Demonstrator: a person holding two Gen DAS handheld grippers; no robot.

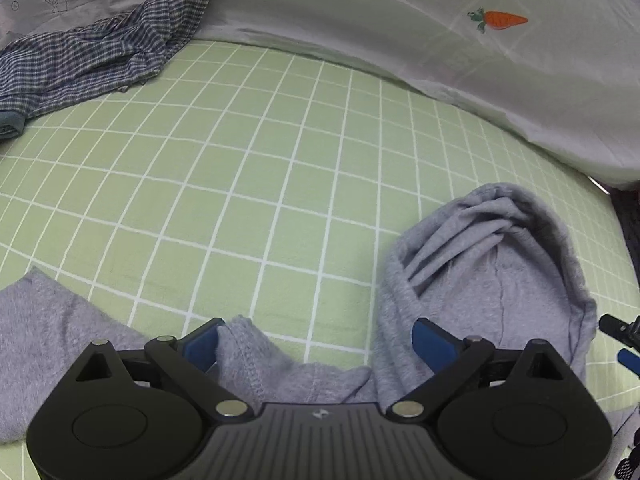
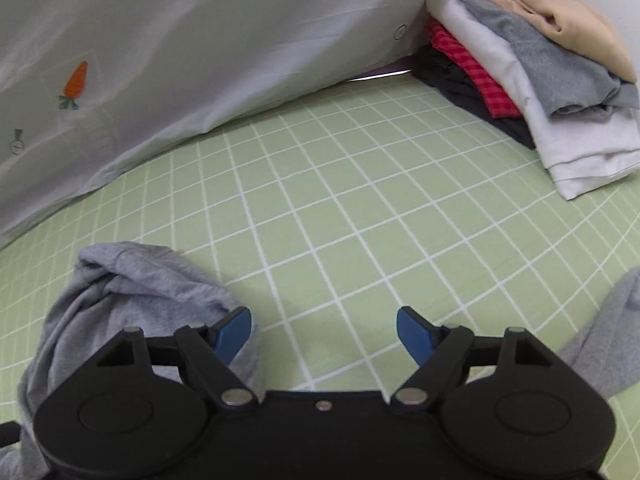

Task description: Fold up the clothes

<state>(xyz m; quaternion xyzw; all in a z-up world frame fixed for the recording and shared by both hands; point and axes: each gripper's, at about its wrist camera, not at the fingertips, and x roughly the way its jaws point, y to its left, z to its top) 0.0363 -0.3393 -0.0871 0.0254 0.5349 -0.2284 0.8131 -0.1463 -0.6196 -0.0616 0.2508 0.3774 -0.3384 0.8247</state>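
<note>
A grey hoodie lies rumpled on the green checked sheet, its hood bunched up at the right and a sleeve spread at the lower left. My left gripper is open, its blue pads either side of a hoodie fold, not clamped. In the right wrist view the hood lies at the lower left and another grey part at the right edge. My right gripper is open and empty above bare sheet, its left pad beside the hood.
A blue checked garment lies crumpled at the far left. A white carrot-print cover runs along the back, also in the right wrist view. A stack of folded clothes sits at the far right.
</note>
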